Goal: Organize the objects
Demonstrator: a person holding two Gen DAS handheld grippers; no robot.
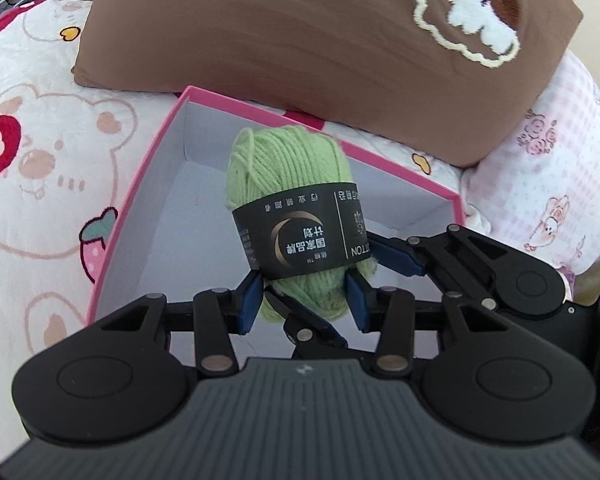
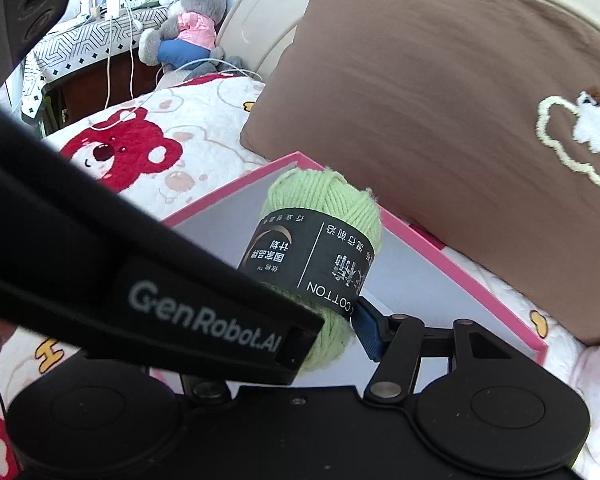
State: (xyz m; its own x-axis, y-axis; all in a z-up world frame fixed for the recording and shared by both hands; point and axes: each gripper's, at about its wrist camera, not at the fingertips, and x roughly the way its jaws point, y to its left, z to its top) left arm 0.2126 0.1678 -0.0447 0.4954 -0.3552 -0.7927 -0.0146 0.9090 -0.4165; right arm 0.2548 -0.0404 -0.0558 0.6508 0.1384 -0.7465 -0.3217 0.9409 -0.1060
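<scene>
A ball of light green yarn (image 1: pixel 292 168) with a black paper band hangs over an open pink box (image 1: pixel 129 200) with a white inside. My left gripper (image 1: pixel 303 305) is shut on the yarn's lower end, with a blue pad pressing on each side. My right gripper (image 2: pixel 336 332) comes in from the right and is also shut on the yarn (image 2: pixel 324 204); its blue right pad (image 2: pixel 366 328) presses by the band. The left gripper's black body (image 2: pixel 160 280) hides the other right finger. The box's pink rim (image 2: pixel 480 276) runs behind the yarn.
A brown pillow (image 1: pixel 300 32) with a stitched cloud lies just behind the box on a white bedspread (image 1: pixel 40 140) printed with bears. A pink checked pillow (image 1: pixel 548 168) lies at the right. A plush toy (image 2: pixel 188 28) and cables sit by the headboard at the far left.
</scene>
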